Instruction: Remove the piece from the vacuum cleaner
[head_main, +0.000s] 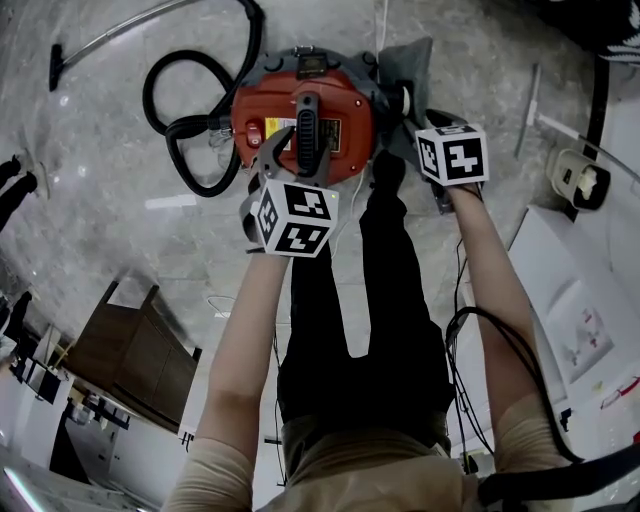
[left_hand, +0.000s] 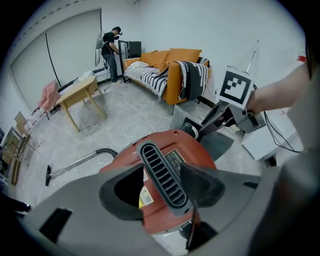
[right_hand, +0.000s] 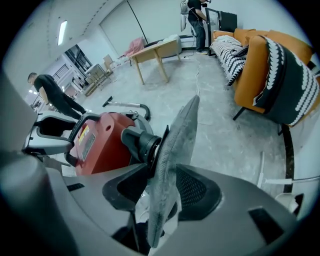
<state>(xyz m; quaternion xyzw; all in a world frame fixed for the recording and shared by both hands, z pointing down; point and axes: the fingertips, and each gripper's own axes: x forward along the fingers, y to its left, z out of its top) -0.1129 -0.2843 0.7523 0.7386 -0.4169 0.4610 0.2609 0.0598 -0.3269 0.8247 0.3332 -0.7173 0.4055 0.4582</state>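
Observation:
A red vacuum cleaner (head_main: 345, 125) stands on the floor in front of the person's feet. My left gripper (left_hand: 162, 187) straddles its black ribbed handle (left_hand: 159, 170); the right pad lies against the handle, a gap shows at the left pad, and the jaws stand wide. On the vacuum's right side a grey fabric dust bag (right_hand: 177, 145) hangs from the black outlet port (right_hand: 137, 142). My right gripper (right_hand: 165, 187) has the bag's lower edge between its wide jaws, with a gap on the left side. In the head view the left gripper (head_main: 298, 150) and right gripper (head_main: 405, 115) flank the vacuum.
The black hose (head_main: 190, 110) loops left of the vacuum, with its metal wand (left_hand: 75, 162) on the floor. An orange sofa (left_hand: 170, 70) and a wooden table (left_hand: 80, 95) stand further off. White boxes (head_main: 570, 300) lie at the right. Two people work in the background.

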